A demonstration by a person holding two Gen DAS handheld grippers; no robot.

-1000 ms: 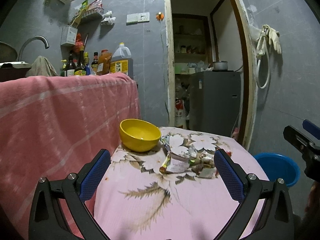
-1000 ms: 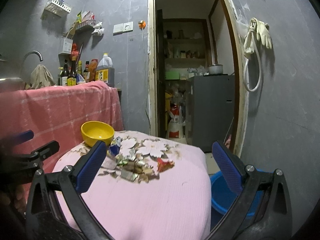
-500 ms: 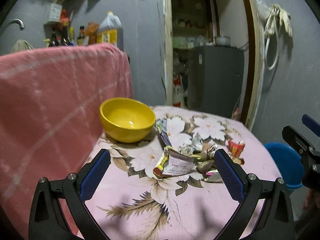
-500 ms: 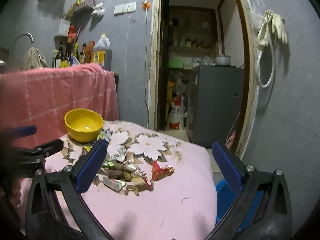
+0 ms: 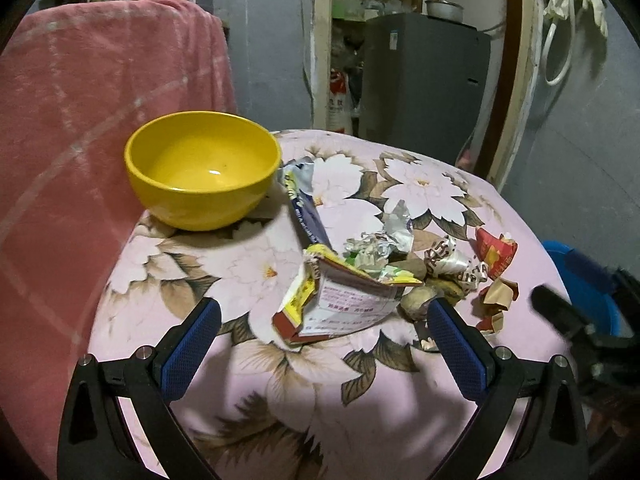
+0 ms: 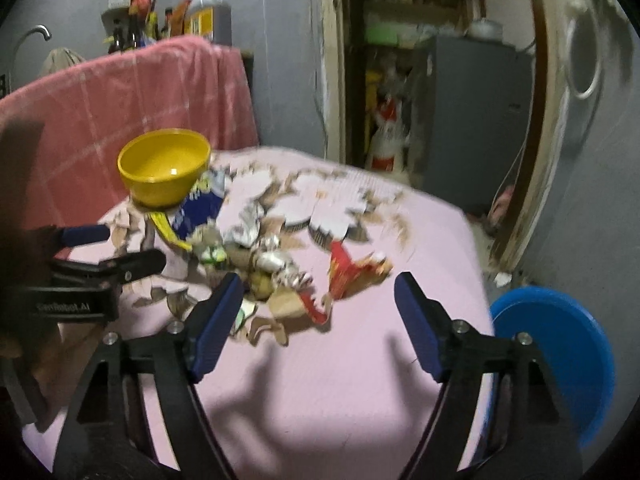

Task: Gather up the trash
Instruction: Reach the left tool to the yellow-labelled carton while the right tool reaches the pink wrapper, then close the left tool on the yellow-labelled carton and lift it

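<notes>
A pile of crumpled wrappers and torn packets (image 5: 360, 280) lies on the pink flowered table (image 5: 304, 408). A white and yellow packet (image 5: 340, 304) lies nearest my left gripper (image 5: 324, 332), which is open and empty just before it. A red wrapper (image 6: 348, 272) lies on the pile's right side. My right gripper (image 6: 320, 308) is open and empty, close above the near edge of the pile (image 6: 264, 264). The left gripper also shows at the left of the right wrist view (image 6: 120, 252).
A yellow bowl (image 5: 202, 168) stands at the table's back left, beside a pink cloth (image 5: 80, 120). A blue basin (image 6: 560, 360) sits on the floor to the right of the table. A doorway with a grey fridge (image 5: 424, 80) lies behind.
Both grippers have moved forward and down toward the pile of trash. The right gripper's jaws stand narrower than before, still open.
</notes>
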